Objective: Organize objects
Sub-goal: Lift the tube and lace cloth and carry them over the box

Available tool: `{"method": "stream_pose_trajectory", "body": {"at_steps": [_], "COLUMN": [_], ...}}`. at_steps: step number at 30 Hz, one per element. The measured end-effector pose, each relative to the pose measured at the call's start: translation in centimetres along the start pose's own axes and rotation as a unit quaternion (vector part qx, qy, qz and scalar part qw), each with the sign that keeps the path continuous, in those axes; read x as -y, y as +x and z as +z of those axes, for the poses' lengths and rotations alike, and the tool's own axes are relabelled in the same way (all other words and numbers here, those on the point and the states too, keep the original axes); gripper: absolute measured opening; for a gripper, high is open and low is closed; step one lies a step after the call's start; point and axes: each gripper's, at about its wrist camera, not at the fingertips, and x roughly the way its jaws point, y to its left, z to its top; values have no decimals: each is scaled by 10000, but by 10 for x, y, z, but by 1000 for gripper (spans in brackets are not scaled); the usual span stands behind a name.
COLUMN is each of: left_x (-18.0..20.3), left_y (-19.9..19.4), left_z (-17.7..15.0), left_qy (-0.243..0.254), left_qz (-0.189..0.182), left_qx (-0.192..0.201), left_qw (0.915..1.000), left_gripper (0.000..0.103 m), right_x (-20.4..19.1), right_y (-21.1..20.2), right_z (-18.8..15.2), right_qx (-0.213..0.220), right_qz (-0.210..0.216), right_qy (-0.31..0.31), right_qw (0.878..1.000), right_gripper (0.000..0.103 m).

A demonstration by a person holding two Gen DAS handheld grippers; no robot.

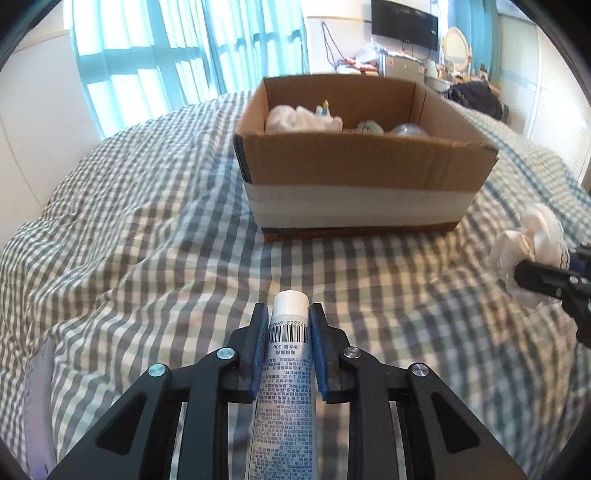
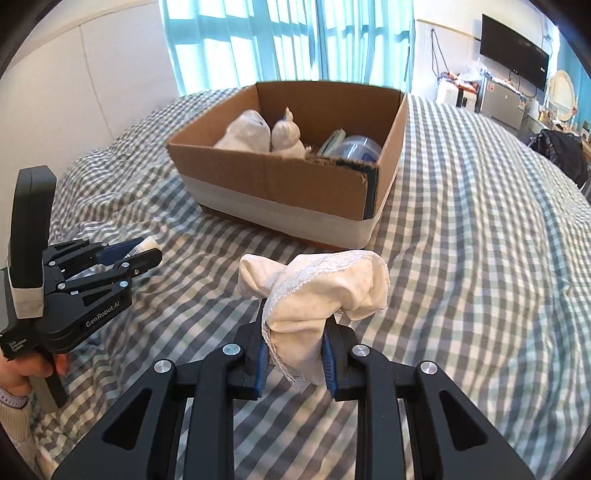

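My left gripper [image 1: 287, 314] is shut on a white tube [image 1: 286, 354] with a barcode and a white cap, held above the checked bedspread. It also shows in the right wrist view [image 2: 146, 251], low on the left. My right gripper [image 2: 295, 325] is shut on a white lace-trimmed cloth [image 2: 325, 288], which also shows in the left wrist view [image 1: 532, 232]. An open cardboard box [image 1: 354, 162] stands on the bed ahead of both grippers, also in the right wrist view [image 2: 295, 195]. It holds a white sock bundle [image 2: 247, 131], a white figurine [image 2: 288, 134] and a clear plastic container [image 2: 360, 147].
The checked bedspread [image 1: 147, 236] is rumpled, with folds to the left of the box. A cluttered desk with a monitor [image 1: 404, 22] stands beyond the bed. Blue curtains [image 2: 280, 40] hang behind the box.
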Motion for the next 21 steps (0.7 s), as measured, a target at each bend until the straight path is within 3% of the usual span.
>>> {"method": "stream_pose_trajectory", "body": {"at_steps": [7,21], "left_x": [0,11], "left_y": [-39,-118], "left_z": [-7,38], "left_qy": [-293,-516], "left_qz": [-131,-188], "left_qx": [285,1244], "left_qw": [9991,9907], "left_gripper": [22,22], "right_x": [-11,-33], "right_y": [-45,-116], "right_z": [-6,13], "right_qx": [309,1096], "right_qz": [-82,-224], "right_qy": [-130,-523], "right_qw": [9994,9924], "right_gripper": [23,23]}}
